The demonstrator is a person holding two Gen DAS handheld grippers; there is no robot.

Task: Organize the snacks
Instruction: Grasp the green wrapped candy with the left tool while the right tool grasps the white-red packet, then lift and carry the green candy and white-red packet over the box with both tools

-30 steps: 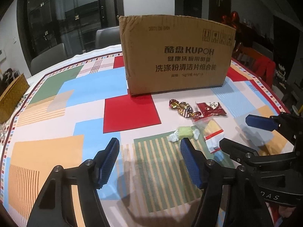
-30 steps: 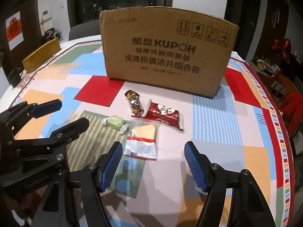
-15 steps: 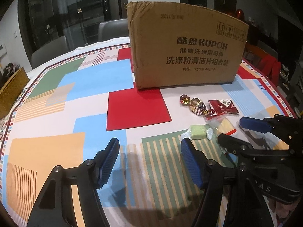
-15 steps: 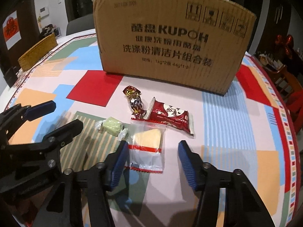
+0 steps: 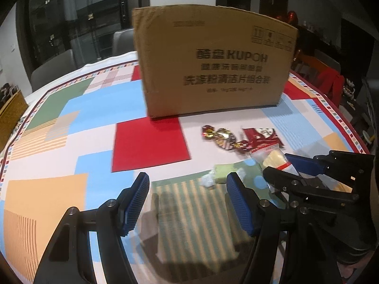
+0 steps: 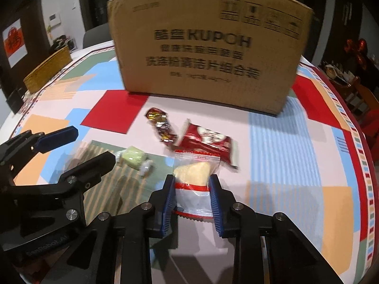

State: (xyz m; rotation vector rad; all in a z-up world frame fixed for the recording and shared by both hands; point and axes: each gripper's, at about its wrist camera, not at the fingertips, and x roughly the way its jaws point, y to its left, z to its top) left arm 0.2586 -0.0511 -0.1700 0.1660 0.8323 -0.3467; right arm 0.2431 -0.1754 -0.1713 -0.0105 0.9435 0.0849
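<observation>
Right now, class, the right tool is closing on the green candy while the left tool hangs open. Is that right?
No. The right tool is closing on the clear packet, not the green candy; the right wrist view shows it. The left tool does hang open.

Your tabletop (image 6: pixel 284 146) wears a patchwork cloth of red, blue, orange and green blocks with a striped border. At its far left edge you have a woven yellow basket (image 6: pixel 47 69). Beyond it, grey chairs (image 5: pixel 53 67) face dark glass doors (image 5: pixel 78 11), and a red paper cutting (image 6: pixel 13 41) hangs on the wall.
</observation>
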